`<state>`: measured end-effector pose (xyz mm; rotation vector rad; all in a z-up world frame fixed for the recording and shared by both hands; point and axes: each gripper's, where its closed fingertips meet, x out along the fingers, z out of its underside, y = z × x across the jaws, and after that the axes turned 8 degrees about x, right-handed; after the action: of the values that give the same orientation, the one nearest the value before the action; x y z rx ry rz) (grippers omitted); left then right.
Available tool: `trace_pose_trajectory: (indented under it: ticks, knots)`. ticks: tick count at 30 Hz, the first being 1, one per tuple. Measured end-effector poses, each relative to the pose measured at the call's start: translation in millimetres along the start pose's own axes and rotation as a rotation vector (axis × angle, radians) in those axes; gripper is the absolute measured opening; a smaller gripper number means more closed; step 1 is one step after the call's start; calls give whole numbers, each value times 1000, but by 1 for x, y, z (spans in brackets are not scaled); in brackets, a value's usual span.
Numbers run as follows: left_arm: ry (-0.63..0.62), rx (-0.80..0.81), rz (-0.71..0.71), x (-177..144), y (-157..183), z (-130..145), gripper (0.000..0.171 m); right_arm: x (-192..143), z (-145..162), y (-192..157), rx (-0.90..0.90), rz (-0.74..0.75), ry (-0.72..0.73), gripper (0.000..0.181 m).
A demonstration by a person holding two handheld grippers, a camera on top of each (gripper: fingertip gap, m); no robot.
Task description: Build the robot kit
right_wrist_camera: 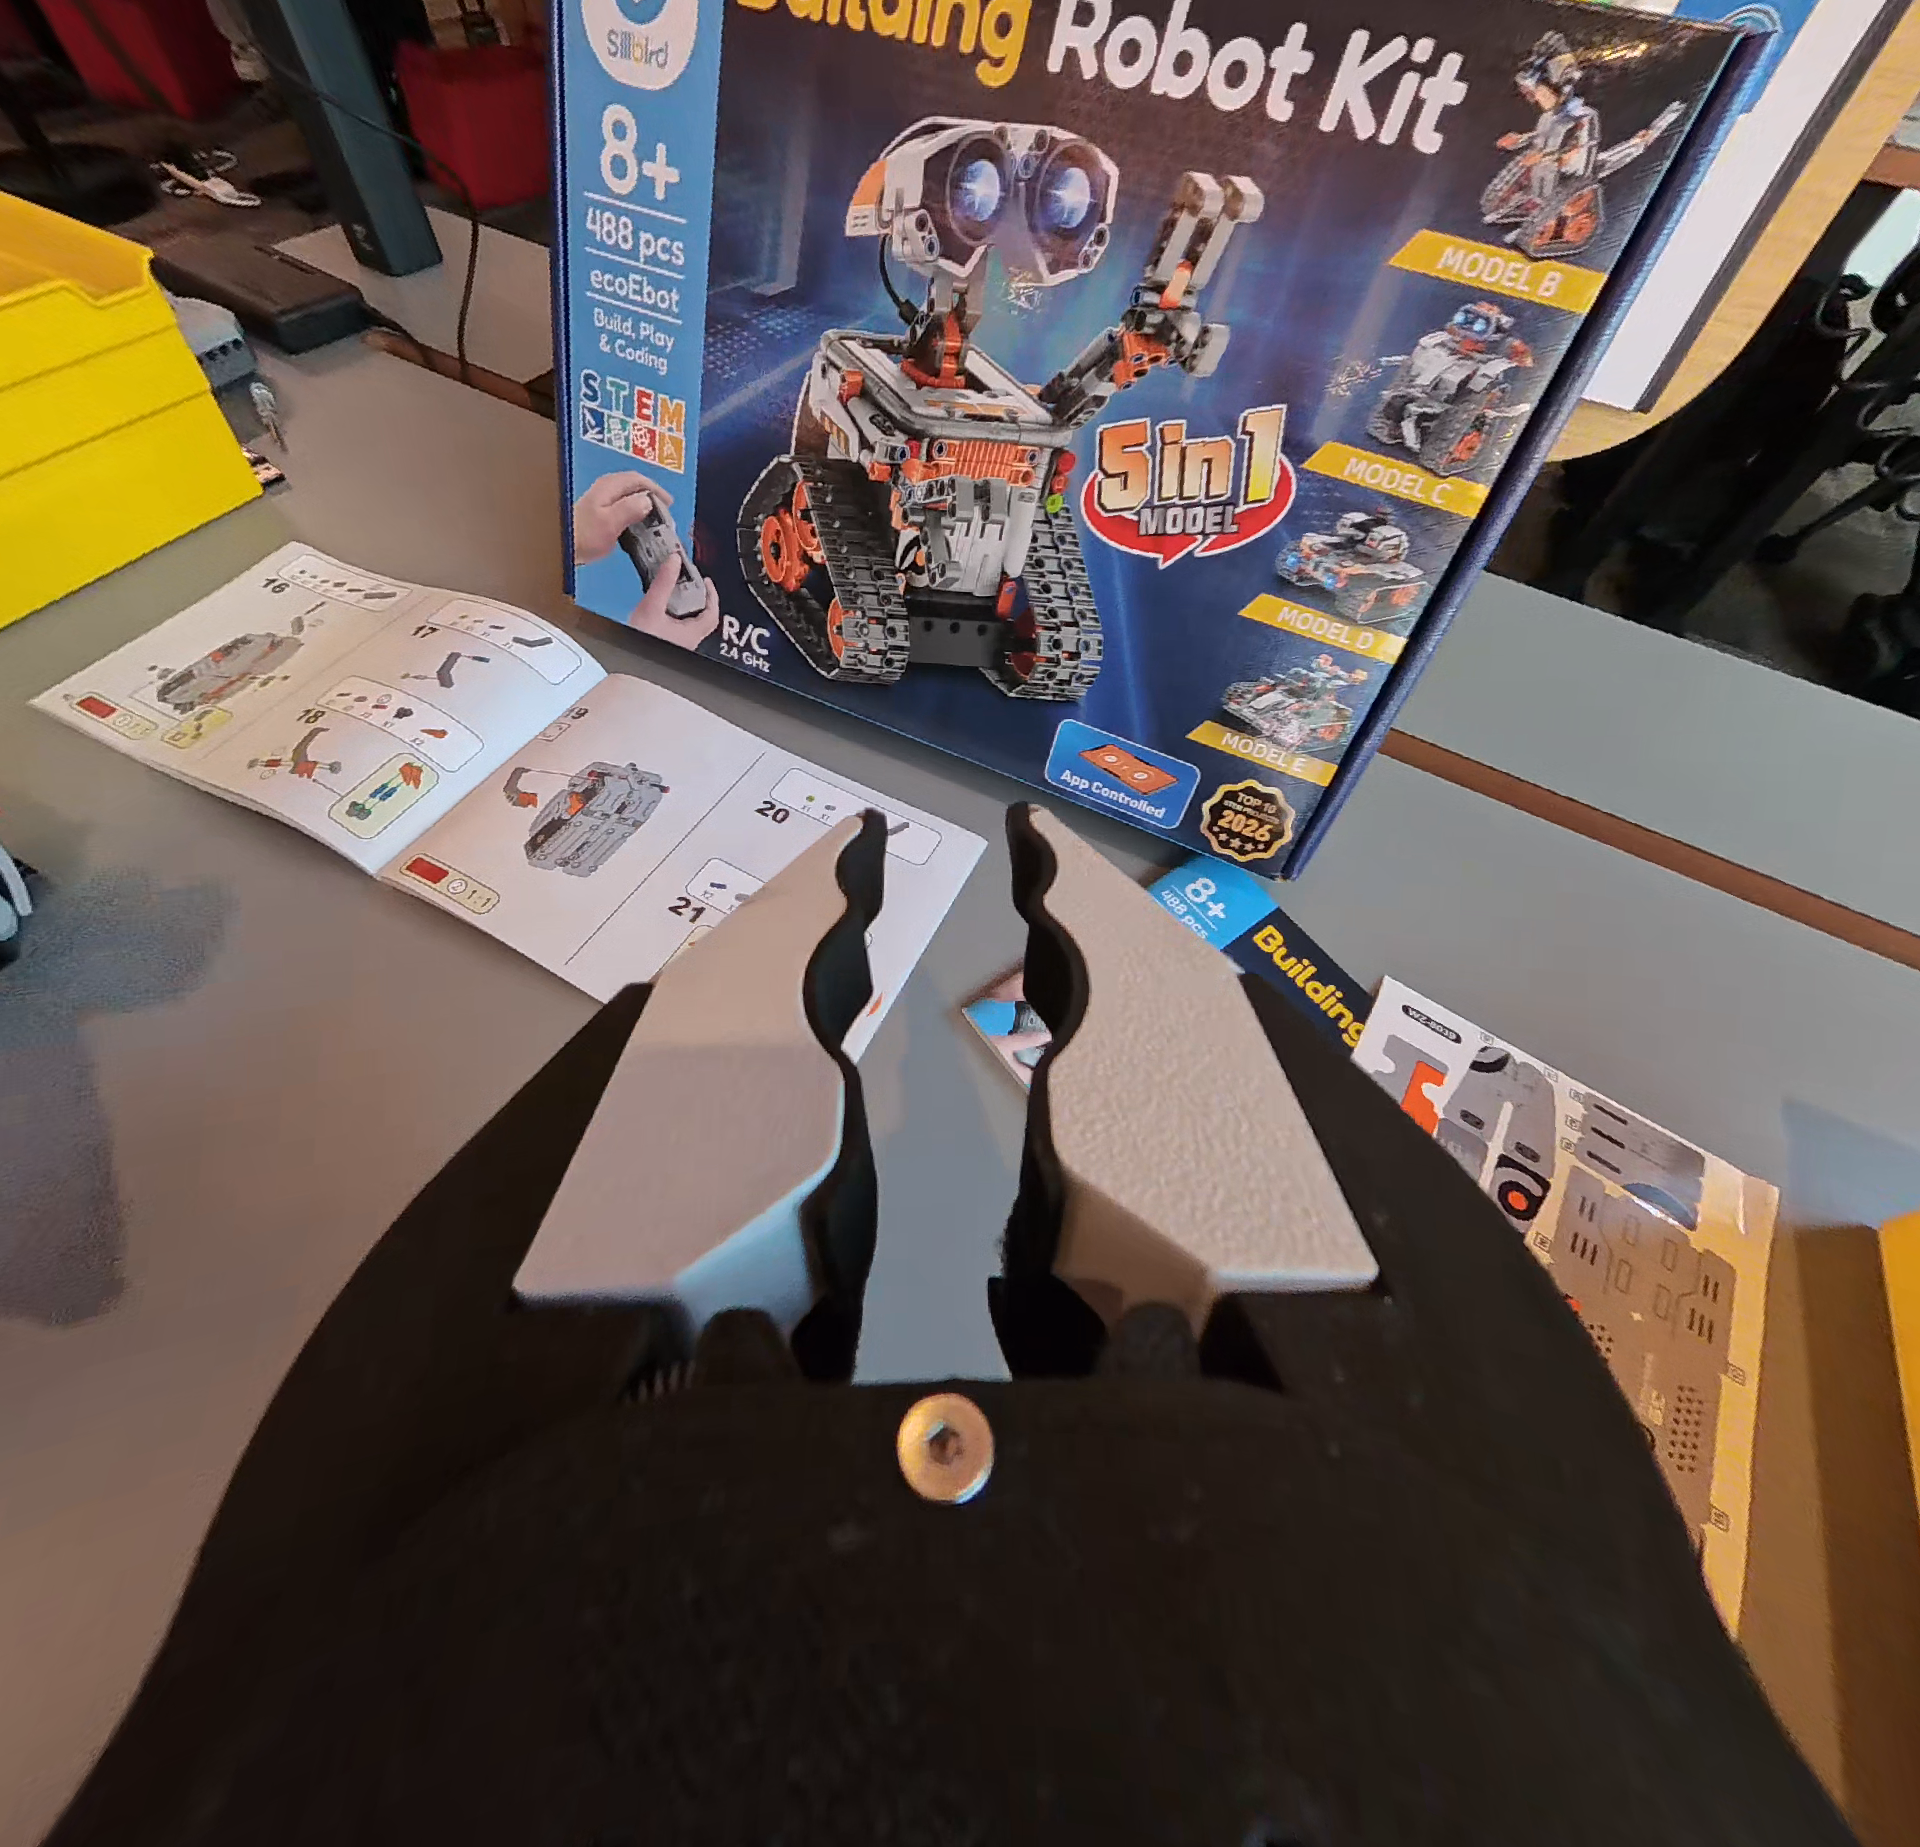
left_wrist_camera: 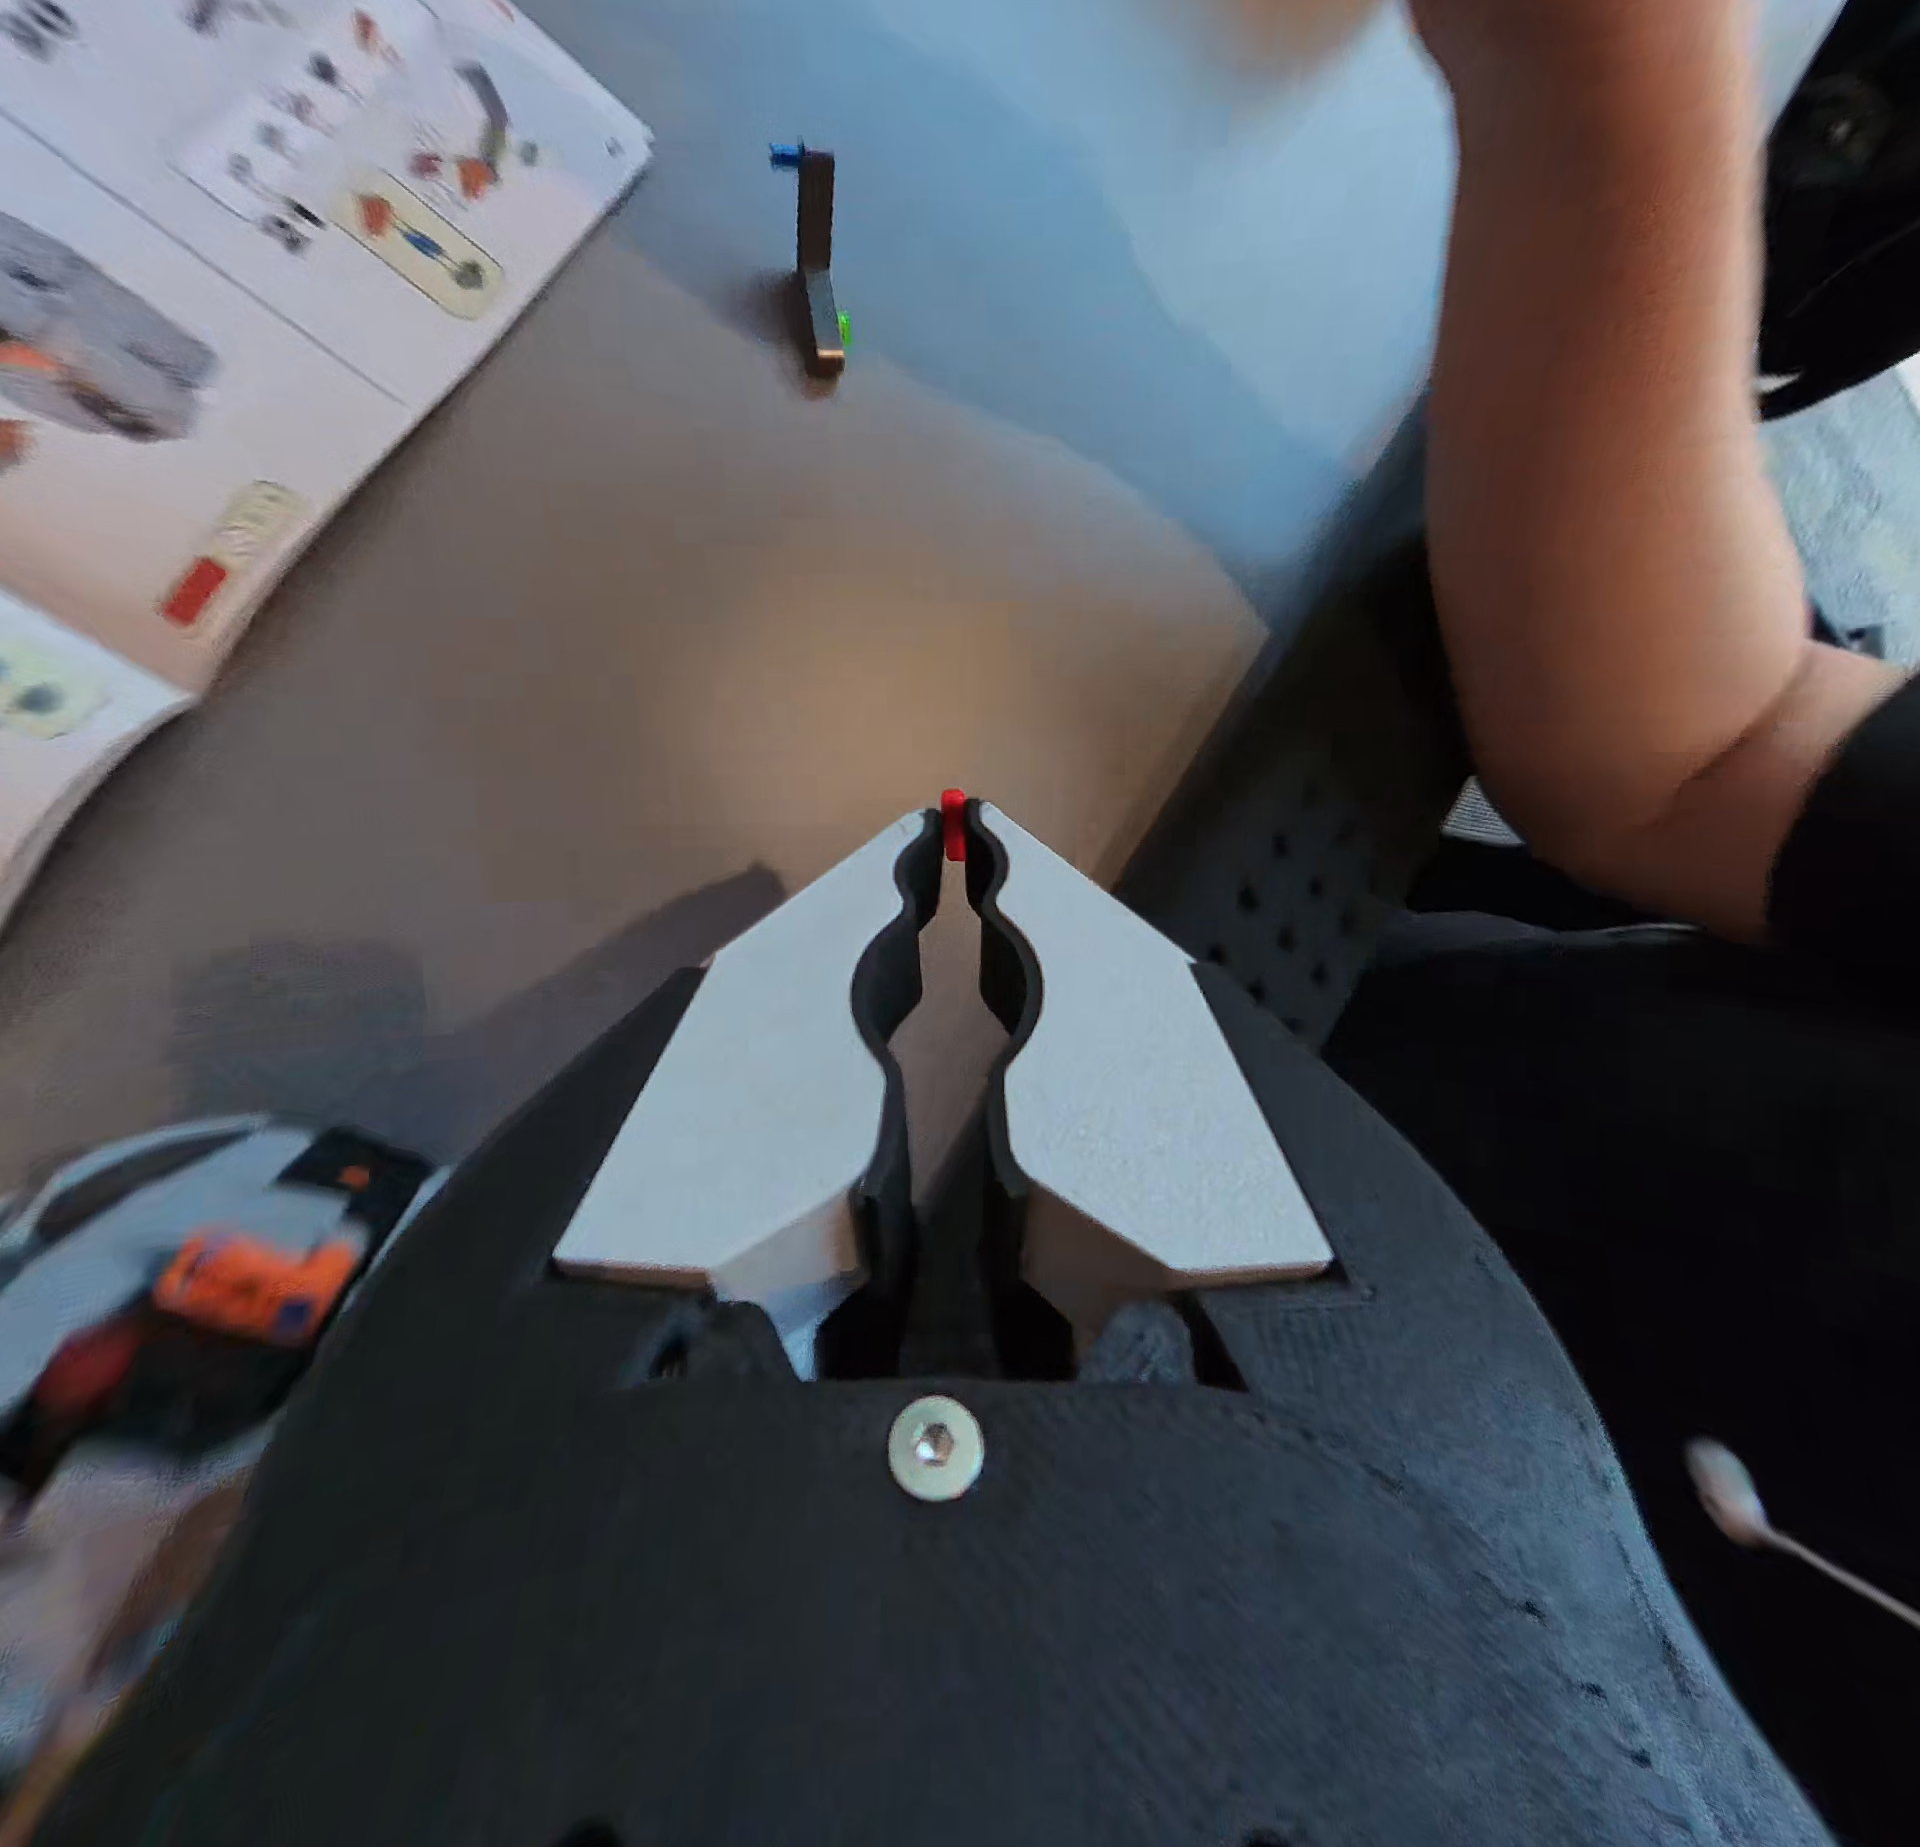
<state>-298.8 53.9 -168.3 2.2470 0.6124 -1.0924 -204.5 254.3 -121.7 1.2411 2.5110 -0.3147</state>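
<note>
At the left fingertips: the left gripper (left_wrist_camera: 953, 829) pinches a small red piece (left_wrist_camera: 953, 823) at its very tips; the piece stands upright between them, its top poking just past the tips, while the wavy inner edges farther back stay apart.
Beyond the left gripper: a dark angled beam (left_wrist_camera: 820, 262) lies on the grey table (left_wrist_camera: 644, 592), well apart from the fingers, with a blue peg (left_wrist_camera: 787, 154) at its far end and a green bit (left_wrist_camera: 845, 327) at its near end.
Left side: an open instruction booklet (left_wrist_camera: 260, 239) lies flat; a blurred grey and orange assembly (left_wrist_camera: 197, 1278) sits near the lower left edge.
Right side: a person's forearm (left_wrist_camera: 1600, 426) rests at the table edge.
Right gripper: the right gripper (right_wrist_camera: 943, 821) hovers with its fingers parted and nothing between them, the tips over the near corner of the booklet (right_wrist_camera: 447, 748).
Ahead of the right gripper: a printed kit box (right_wrist_camera: 1039, 395) stands upright on the table (right_wrist_camera: 312, 1122).
Right of the right gripper: a sticker sheet (right_wrist_camera: 1579, 1205) lies just beside its right finger.
Far left: a yellow bin (right_wrist_camera: 94, 395).
</note>
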Motion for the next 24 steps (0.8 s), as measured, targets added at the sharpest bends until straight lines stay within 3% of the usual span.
trace_pose_trajectory:
  ticks: [3,6,10,11,14,17,20,22,24]
  knots:
    - [-46,-74,-46,42,-26,-8,2,0,0,-1,8,-20,6,24]
    - [-162,-99,-110,62,-43,3,2,1,-1,-3,32,-47,10,25]
    - [-262,-68,-173,76,-53,18,3,-2,-4,-5,90,-100,24,26]
    - [-275,-75,-167,77,-53,20,15,-4,-5,-4,95,-102,32,26]
    - [-227,-97,-159,68,-49,12,27,-9,-11,1,107,-99,65,26]
    - [-85,-70,-199,34,-41,-9,22,-14,-17,3,150,-124,103,26]
    - [143,19,-279,-29,-18,-28,16,-15,-20,4,192,-153,125,25]
    - [291,79,-432,-89,-13,-26,14,-15,-20,4,200,-164,131,25]
    - [402,91,-652,-154,-21,-7,22,-15,-23,1,187,-169,146,25]
